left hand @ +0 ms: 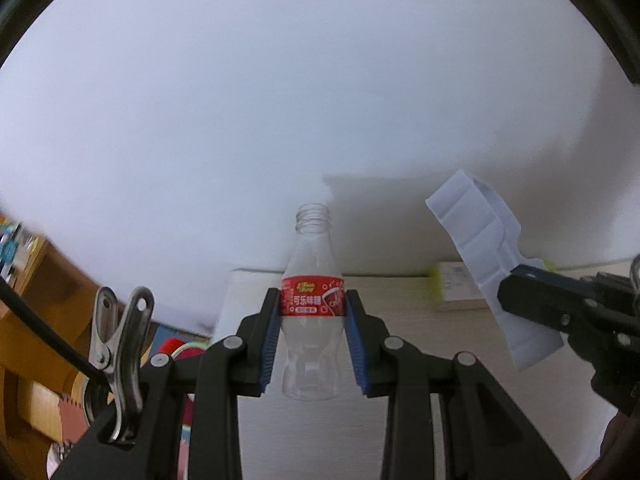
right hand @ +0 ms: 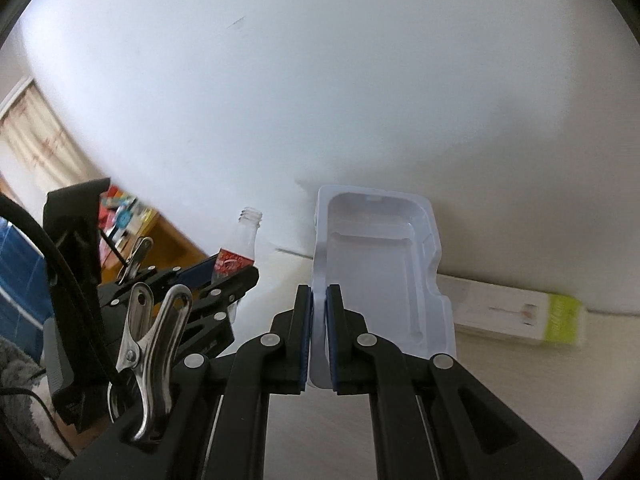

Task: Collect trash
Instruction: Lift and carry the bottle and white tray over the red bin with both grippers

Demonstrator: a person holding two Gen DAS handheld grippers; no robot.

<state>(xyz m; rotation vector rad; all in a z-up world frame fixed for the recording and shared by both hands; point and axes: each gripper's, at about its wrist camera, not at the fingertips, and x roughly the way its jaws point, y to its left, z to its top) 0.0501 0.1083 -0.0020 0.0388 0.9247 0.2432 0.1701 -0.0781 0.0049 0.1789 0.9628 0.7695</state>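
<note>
- Left wrist view: I see the empty clear plastic bottle (left hand: 312,312), cap off and red label around its middle, standing upright between the blue pads of my left gripper (left hand: 312,340); the jaws are clenched on it at label height and it is lifted off the surface.
- The same view shows the white plastic tray (left hand: 492,264) to the right, tilted and held aloft, with the right gripper (left hand: 510,300) pinching its lower edge.
- Right wrist view: my right gripper (right hand: 319,340) has its jaws nearly together, grasping the thin rim of the tray (right hand: 384,264); the tray's moulded hollow faces the camera.
- The bottle (right hand: 236,256) appears left of the tray, near it but apart, with the left gripper (right hand: 224,276) around it.
- Below both items lies a pale wooden tabletop (right hand: 520,380), with a flat white box (right hand: 520,312) with a green end resting against the white wall (right hand: 320,80).
- A metal clip (left hand: 120,352) holds a black cable on the left gripper's body.
- A wooden shelf (left hand: 44,280) with coloured items, blurred, stands at the left edge.
</note>
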